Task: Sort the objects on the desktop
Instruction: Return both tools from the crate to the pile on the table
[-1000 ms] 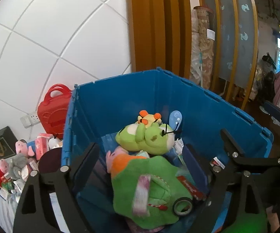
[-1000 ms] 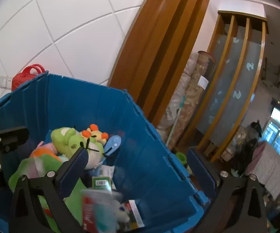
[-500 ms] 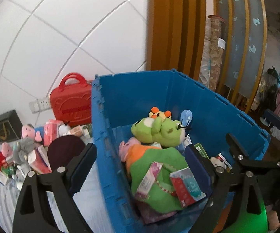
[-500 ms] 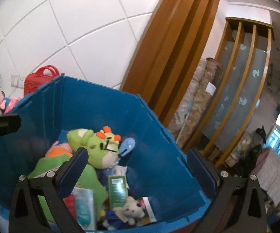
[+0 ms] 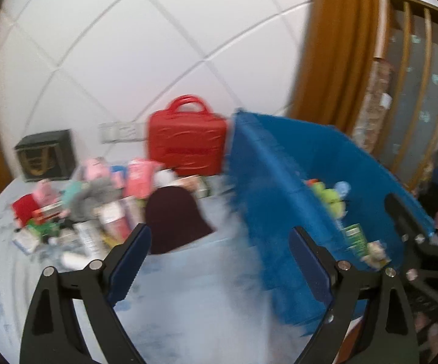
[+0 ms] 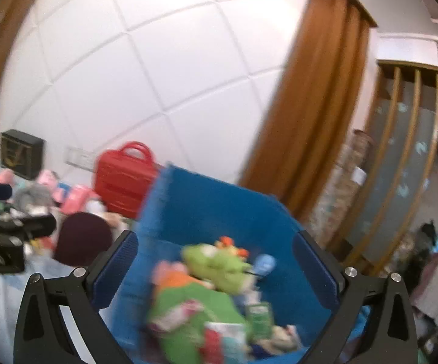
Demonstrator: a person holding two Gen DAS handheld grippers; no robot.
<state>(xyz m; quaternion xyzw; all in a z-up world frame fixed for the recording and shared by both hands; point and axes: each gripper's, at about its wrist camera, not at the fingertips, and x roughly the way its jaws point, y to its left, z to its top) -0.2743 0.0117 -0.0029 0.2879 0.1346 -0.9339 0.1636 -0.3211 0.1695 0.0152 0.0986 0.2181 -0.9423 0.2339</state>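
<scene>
Both grippers, left (image 5: 219, 257) & right (image 6: 216, 264), released, empty; I've swung left off blue bin (image 5: 282, 182), toy pile (image 5: 97, 200) ahead-left = next pick.

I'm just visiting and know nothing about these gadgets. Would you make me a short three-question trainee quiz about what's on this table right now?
1. True or false: the left gripper is holding something.
2. Where does the green plush frog lie? A) on the table by the red case B) inside the blue bin C) on top of the black box
3. Fill in: the red case stands right beside the blue bin, against the ____.

Key:
1. False; both it and the right gripper are open and empty.
2. B
3. wall
</scene>
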